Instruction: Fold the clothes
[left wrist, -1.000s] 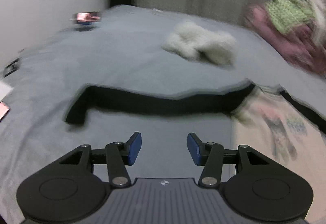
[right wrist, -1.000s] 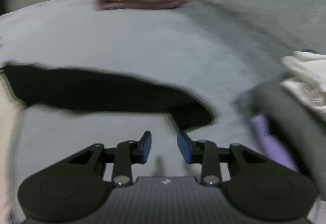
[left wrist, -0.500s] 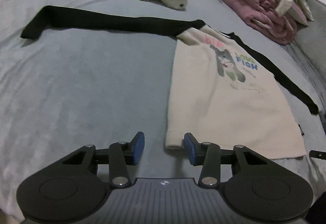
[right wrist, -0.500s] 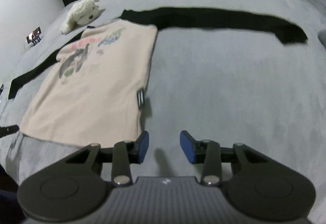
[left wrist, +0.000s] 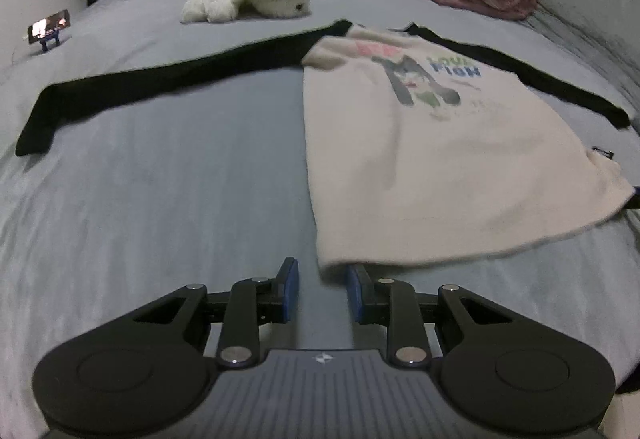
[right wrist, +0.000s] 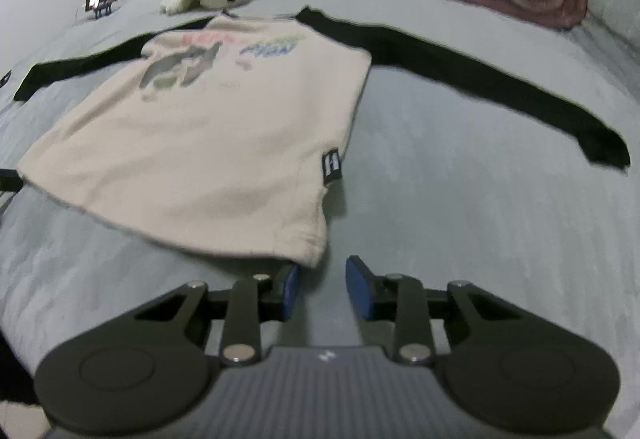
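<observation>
The cream shirt with black sleeves lies flat on the grey bed, and both grippers' fingers, just closing yet still apart and empty, hover at its near hem corners: left gripper, right gripper.

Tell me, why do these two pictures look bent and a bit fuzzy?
Left wrist view: fisheye lens curves the bed and darkens the corners; dim light, shirt print slightly smeared. Right wrist view: same curving, shirt blurrier, a soft shadow beside its hem.
</observation>
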